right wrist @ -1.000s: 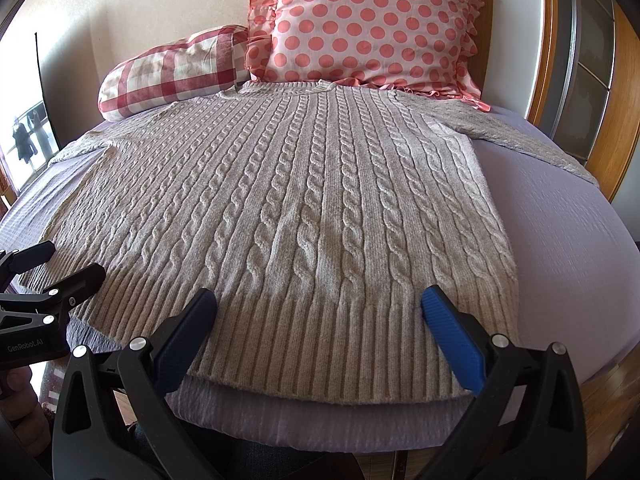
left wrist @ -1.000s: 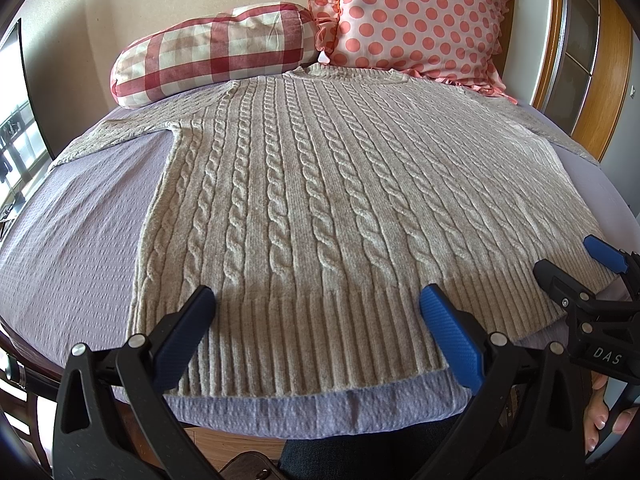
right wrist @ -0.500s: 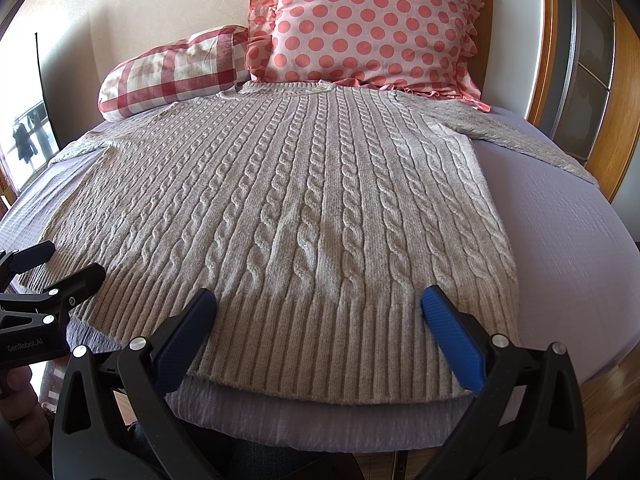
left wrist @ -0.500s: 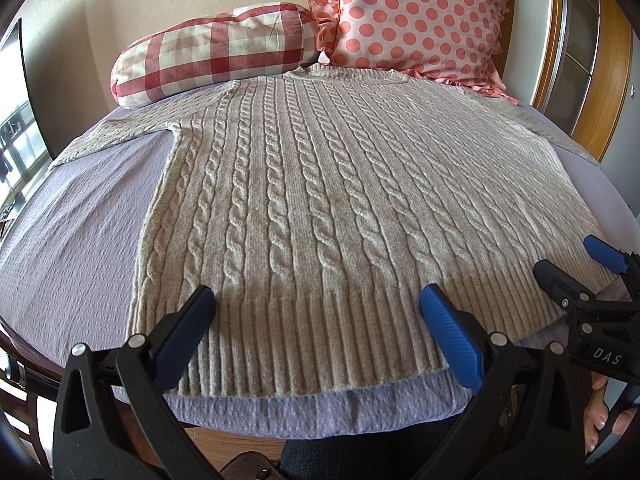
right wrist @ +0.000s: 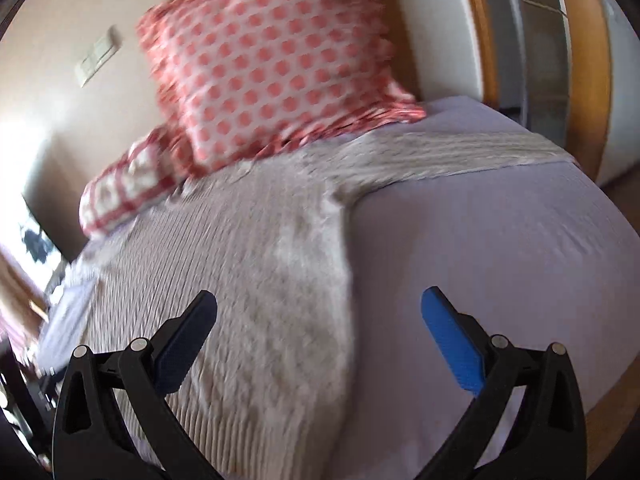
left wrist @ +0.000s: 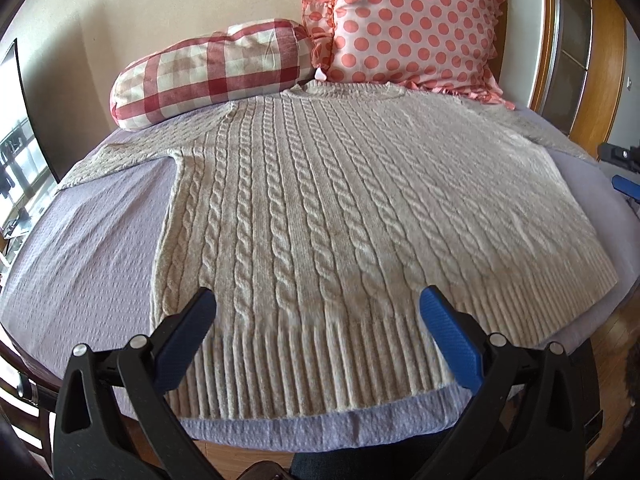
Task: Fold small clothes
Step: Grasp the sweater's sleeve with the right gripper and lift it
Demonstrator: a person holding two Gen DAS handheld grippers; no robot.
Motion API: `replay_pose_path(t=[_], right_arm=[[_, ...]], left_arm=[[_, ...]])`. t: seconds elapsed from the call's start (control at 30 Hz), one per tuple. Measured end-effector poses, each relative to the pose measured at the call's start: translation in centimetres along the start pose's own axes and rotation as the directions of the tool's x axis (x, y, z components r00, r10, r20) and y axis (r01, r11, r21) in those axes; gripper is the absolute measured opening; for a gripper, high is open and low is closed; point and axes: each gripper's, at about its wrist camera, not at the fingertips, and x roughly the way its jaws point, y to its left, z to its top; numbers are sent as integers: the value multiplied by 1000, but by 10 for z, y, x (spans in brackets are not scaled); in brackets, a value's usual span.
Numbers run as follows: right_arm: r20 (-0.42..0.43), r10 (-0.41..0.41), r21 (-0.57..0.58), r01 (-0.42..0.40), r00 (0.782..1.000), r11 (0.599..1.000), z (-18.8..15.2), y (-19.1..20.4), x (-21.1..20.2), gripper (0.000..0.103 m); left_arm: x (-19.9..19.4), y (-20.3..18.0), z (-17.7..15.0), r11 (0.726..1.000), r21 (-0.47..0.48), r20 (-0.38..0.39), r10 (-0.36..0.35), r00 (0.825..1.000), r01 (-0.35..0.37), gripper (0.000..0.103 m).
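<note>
A beige cable-knit sweater (left wrist: 328, 200) lies flat, front up, on a lilac bed cover (left wrist: 80, 252), hem toward me and sleeves spread to both sides. My left gripper (left wrist: 318, 308) is open and empty, just above the ribbed hem. My right gripper (right wrist: 320, 308) is open and empty, tilted, over the sweater's right side edge (right wrist: 320, 280) near the right sleeve (right wrist: 460, 152); that view is blurred. The right gripper also shows at the right edge of the left wrist view (left wrist: 624, 168).
A red-checked bolster (left wrist: 208, 72) and a pink polka-dot pillow (left wrist: 408, 24) stand at the head of the bed. A wooden-framed door (left wrist: 592, 60) is at the right. The bed's front edge (left wrist: 320, 432) is close below my left gripper.
My right gripper has swung right and forward along the sweater's right side, tilting; its view is now blurred. My left gripper has moved slightly forward over the hem.
</note>
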Motion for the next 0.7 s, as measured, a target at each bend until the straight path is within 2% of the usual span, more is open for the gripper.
replay_pose_path(t=[0.1,0.13,0.17,0.23,0.33,0.43,0.57,0.7], right_arm=[[26,-51,191,45,998,981,52,-68,10,99],[27,-93,241,83,995,967,66,-89,16,89],[25,-124,282,112,992,953,78,-109,23,84],[9,-191,383,173,982,907,96,-147,38,67],[-20,-222,530,198,975,825,113,-199,60,56],[-54,-269,611,245,962,753,121,-234,76,49],[-79,-303,697,270,950,665,119,-264,90,47],[-37,-327,709,256,944,657,127,-277,96,45]], left_arm=[[-6,12,19,998,-53,58,-42,997,45,101],[-7,17,24,996,-71,81,-57,995,63,101],[-8,20,30,993,-87,105,-69,992,78,101],[-9,26,40,989,-114,149,-80,986,97,101],[-3,32,53,985,-143,169,-76,983,101,101],[6,34,62,983,-156,152,-76,985,100,101],[17,34,69,985,-139,127,-82,988,100,101],[22,34,75,986,-118,130,-103,986,119,101]])
